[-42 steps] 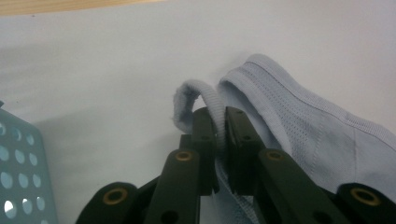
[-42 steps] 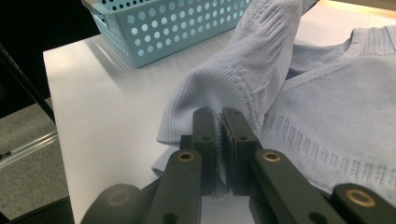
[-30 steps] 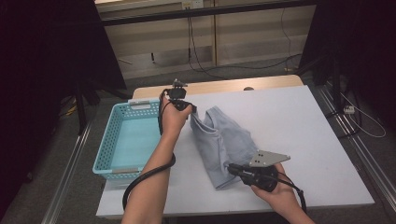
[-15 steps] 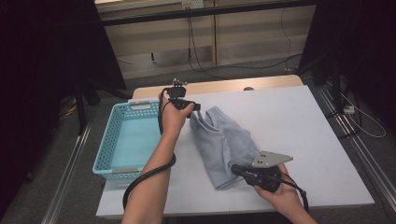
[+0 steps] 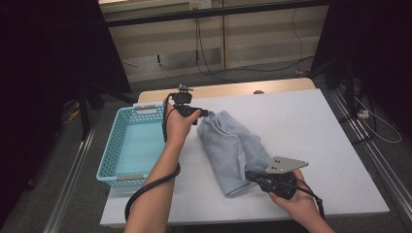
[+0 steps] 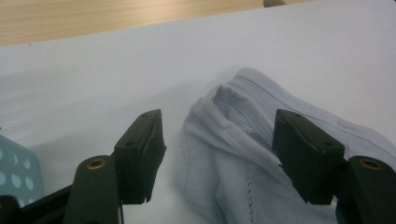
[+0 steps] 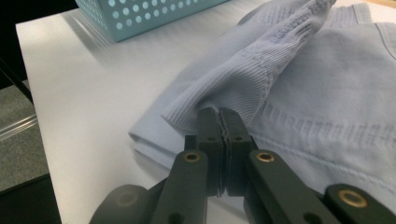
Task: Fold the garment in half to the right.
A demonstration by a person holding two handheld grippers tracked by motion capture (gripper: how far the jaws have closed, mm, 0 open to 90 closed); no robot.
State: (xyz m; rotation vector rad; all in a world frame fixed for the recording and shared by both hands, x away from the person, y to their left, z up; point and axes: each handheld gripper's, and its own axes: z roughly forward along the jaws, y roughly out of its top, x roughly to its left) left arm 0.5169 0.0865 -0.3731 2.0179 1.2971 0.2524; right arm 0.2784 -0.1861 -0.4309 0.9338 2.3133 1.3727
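A light blue garment (image 5: 233,148) lies crumpled along the middle of the white table (image 5: 316,121). My left gripper (image 5: 203,114) is at its far end. In the left gripper view this gripper (image 6: 219,128) stands open. Its jaws have just been opening, and the garment's collar edge (image 6: 233,149) lies loose between them, untouched. My right gripper (image 5: 248,174) is at the garment's near end. In the right gripper view it (image 7: 219,114) is shut on a ribbed hem of the garment (image 7: 327,93), which is lifted into a fold.
A light blue perforated basket (image 5: 136,145) stands at the table's left edge, also seen in the right gripper view as the basket (image 7: 140,14). A wooden strip (image 5: 272,87) runs along the table's far edge. Bare white surface lies right of the garment.
The left gripper's jaws spread apart and let go of the garment's far end, which settled onto the table. The right gripper kept its hold on the near hem and barely shifted.
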